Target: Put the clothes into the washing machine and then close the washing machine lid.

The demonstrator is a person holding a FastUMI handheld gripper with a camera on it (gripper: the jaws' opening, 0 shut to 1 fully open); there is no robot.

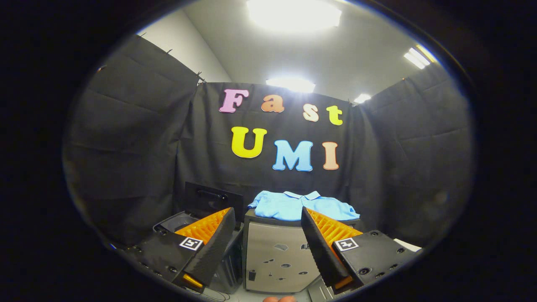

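Shirt (300, 205) lies on cabinet (275, 256) edge, beyond spread, empty jaws.

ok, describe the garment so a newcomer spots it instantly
Start at the black cloth wall, then drop to the grey cabinet standing before it, beyond the open gripper. The light blue collared shirt lies folded on top. It is the sole pale fabric; the dark washing machine left of it has its lid up.
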